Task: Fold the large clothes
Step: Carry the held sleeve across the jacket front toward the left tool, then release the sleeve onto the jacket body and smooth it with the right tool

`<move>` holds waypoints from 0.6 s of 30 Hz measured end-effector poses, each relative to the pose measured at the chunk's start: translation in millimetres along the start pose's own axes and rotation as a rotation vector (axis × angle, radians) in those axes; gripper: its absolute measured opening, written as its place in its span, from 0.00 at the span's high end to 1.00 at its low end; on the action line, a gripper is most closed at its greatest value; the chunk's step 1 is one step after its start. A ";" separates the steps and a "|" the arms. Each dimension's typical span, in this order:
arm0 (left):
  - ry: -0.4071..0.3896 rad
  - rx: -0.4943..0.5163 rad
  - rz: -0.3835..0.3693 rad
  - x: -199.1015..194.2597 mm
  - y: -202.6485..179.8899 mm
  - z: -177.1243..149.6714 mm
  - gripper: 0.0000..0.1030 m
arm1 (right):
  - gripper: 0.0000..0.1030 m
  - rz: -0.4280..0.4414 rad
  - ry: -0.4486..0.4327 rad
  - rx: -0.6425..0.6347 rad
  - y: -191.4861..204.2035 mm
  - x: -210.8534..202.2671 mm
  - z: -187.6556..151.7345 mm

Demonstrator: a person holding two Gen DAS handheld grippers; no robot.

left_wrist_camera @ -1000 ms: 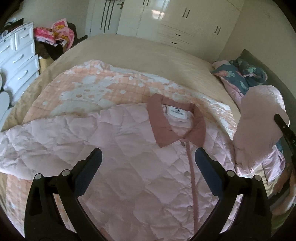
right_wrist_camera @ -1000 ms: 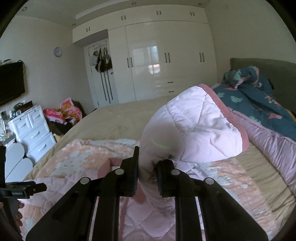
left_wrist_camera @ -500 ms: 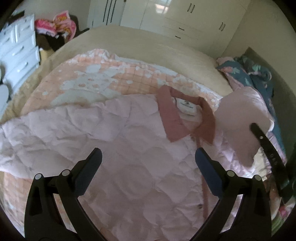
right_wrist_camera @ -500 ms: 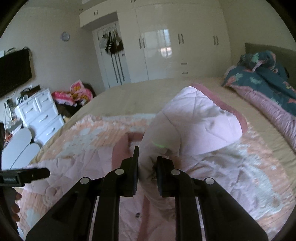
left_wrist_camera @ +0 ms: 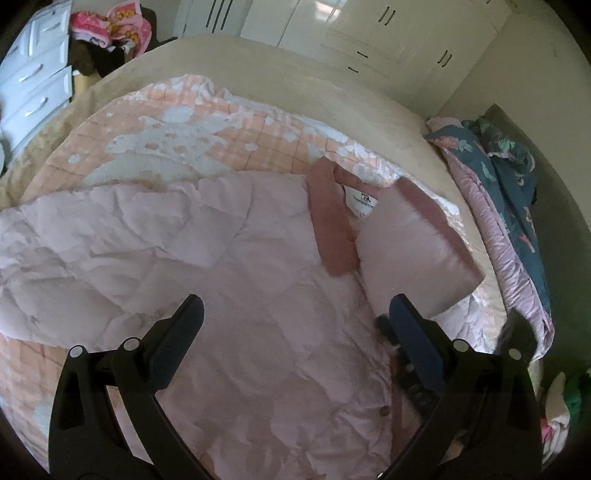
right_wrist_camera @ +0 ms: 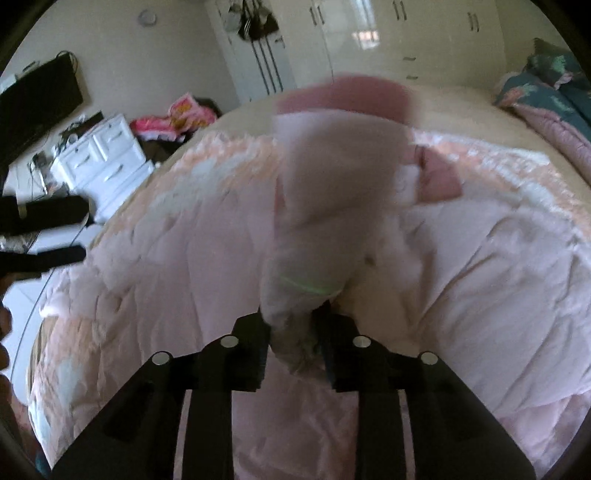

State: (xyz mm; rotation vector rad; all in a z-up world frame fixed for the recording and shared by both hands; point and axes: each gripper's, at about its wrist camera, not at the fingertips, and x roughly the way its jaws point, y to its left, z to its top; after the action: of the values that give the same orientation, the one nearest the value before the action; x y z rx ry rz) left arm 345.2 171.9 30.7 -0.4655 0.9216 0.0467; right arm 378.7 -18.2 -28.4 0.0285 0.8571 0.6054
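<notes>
One bed [left_wrist_camera: 373, 99] fills both your views, its tan cover carrying a peach-and-white patterned quilt [left_wrist_camera: 192, 125], and on that quilt your pale pink quilted jacket [left_wrist_camera: 236, 280] lies front up with its collar toward the wardrobe [left_wrist_camera: 369, 33]. A dark floral duvet [left_wrist_camera: 509, 173] is bunched along the bed's right edge, and a white chest of drawers [right_wrist_camera: 103, 155] stands off the left side with pink clothes heaped beside it. The jacket's left sleeve [left_wrist_camera: 55, 266] stretches flat out to the left. Its right sleeve [right_wrist_camera: 332, 192] is raised off the body and brought in over the chest; in the right wrist view it is blurred, so its exact lie is hard to read. The darker pink collar [left_wrist_camera: 328, 218] is spread apart around a white neck label [left_wrist_camera: 364, 201]. Your right gripper [right_wrist_camera: 295, 332] is clenched on that raised sleeve, cloth bunched between its fingers. Your left gripper [left_wrist_camera: 295, 310] hangs released above the jacket's chest, jaws spread wide with nothing between them, and the right gripper's dark fingers show just beside its right finger.
</notes>
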 end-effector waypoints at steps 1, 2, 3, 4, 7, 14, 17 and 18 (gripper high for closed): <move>0.003 -0.001 -0.003 0.6 -0.8 -0.7 0.09 | 0.72 0.006 0.024 -0.008 2.0 4.5 -3.5; 0.005 -0.002 -0.006 1.1 -1.2 -0.5 0.09 | 0.68 0.005 0.039 -0.014 3.8 7.8 -6.9; 0.007 -0.001 -0.008 1.4 -2.0 -1.1 0.09 | 0.66 0.013 0.058 -0.016 5.8 11.3 -11.0; 0.009 0.001 -0.011 1.6 -3.2 -1.9 0.09 | 0.62 0.022 0.071 -0.018 7.5 13.2 -13.9; 0.021 0.004 -0.024 3.9 -6.5 -4.0 0.09 | 0.36 0.081 0.092 -0.020 11.2 9.6 -17.1; 0.069 -0.026 -0.065 21.0 -7.1 -12.7 0.09 | 0.18 0.118 0.081 -0.044 -3.5 -37.3 -18.1; 0.076 -0.004 -0.068 27.8 -18.3 -19.0 0.09 | 0.18 0.014 0.023 -0.018 -41.2 -62.2 -15.8; 0.078 0.017 -0.068 30.4 -27.4 -21.4 0.09 | 0.19 -0.025 0.005 0.005 -56.7 -69.6 -14.9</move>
State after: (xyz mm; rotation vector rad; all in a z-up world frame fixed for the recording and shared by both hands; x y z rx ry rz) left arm 354.0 133.8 6.2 -0.4856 0.9807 -0.0416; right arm 361.1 -104.2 -4.3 0.0206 0.8626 0.5799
